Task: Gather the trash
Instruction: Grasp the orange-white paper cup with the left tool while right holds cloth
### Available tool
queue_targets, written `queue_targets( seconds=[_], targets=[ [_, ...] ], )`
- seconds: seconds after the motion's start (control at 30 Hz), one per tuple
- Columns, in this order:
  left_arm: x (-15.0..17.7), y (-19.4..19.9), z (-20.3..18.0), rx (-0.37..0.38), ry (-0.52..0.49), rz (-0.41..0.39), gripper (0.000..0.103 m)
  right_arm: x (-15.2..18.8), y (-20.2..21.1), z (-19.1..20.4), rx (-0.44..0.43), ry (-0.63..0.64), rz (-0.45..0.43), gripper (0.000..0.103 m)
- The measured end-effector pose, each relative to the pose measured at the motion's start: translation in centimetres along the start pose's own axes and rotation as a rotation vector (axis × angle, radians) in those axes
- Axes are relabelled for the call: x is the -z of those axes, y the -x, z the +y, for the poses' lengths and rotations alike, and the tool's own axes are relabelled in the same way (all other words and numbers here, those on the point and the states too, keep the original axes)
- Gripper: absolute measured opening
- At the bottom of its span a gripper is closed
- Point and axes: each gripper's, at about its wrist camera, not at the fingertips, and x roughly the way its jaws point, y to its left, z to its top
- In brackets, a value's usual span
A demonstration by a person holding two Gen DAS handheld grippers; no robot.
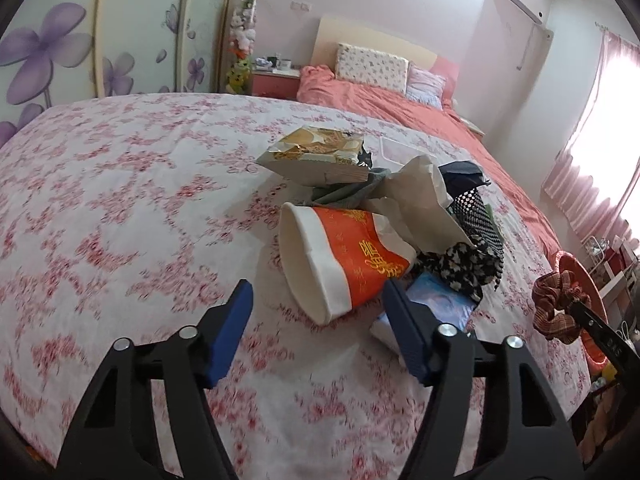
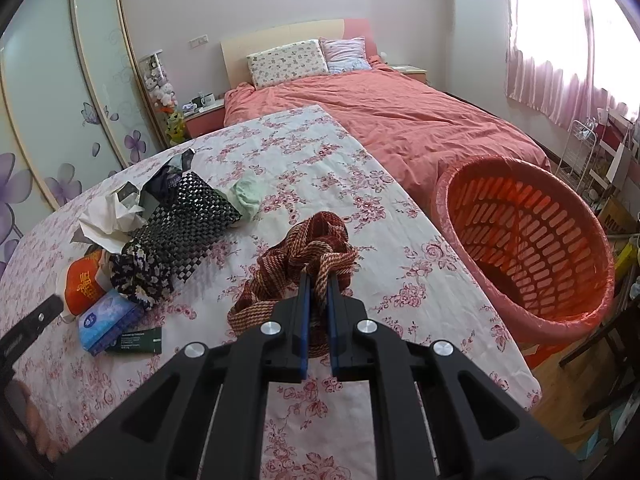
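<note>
Right gripper (image 2: 316,280) nearest the lens, fingers clamped tight on one red-and-tan plaid scrunchie (image 2: 316,256), held just above the bench (image 2: 420,280) with its floral cloth. Scrunchie also shows at the right edge of the left view (image 1: 560,304).

Left gripper (image 1: 318,300): fingers apart, nothing pinched; they straddle the near end of one orange-and-white paper cup (image 1: 340,256), which lies on its side, mouth toward the camera. No contact visible.

By size:
- 1 red slotted basket (image 2: 520,248), pink liner, just off the bench's right edge; nothing visible inside.
- 1 pile of clutter mid-bench, well left of the scrunchie.
- 1 black-and-white checkered bag or pouch (image 2: 192,220) in the pile.
- 1 crumpled white paper (image 1: 416,196) behind the cup.
- 1 snack bag (image 1: 316,156), tan and white, at the far side of the pile.
- 1 black floral fabric piece (image 1: 464,264) touching the cup's base.
- 1 blue tissue pack (image 2: 106,320) beside the cup.
- 1 green cloth (image 2: 248,196) beyond the checkered bag.
- 1 small dark green box (image 2: 138,342) lying flat next to the tissue pack.
</note>
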Motion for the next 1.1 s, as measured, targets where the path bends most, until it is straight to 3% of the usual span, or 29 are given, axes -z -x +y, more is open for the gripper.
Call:
queue_targets(
  seconds=[0.13, 0.27, 0.6, 1.1],
  targets=[
    [-0.2, -1.2, -0.3, 0.015, -0.009, 0.035, 0.055, 0.1, 0.1, 0.1, -0.001, 0.003, 0.001, 0.008],
    [-0.2, -1.5, -0.5, 0.056, -0.001, 0.045, 0.033, 0.2, 0.2, 0.3, 0.005, 0.012, 0.000, 0.008],
    [-0.4, 0.1, -1.3, 0.123, -0.010, -0.014, 0.007, 0.4, 0.6, 0.0, 0.005, 0.012, 0.004, 0.009],
    [-0.9, -1.6, -2.9, 0.077, -0.027, 0.022, 0.006, 0.7, 1.2, -0.4, 0.007, 0.013, -0.001, 0.009]
  ],
)
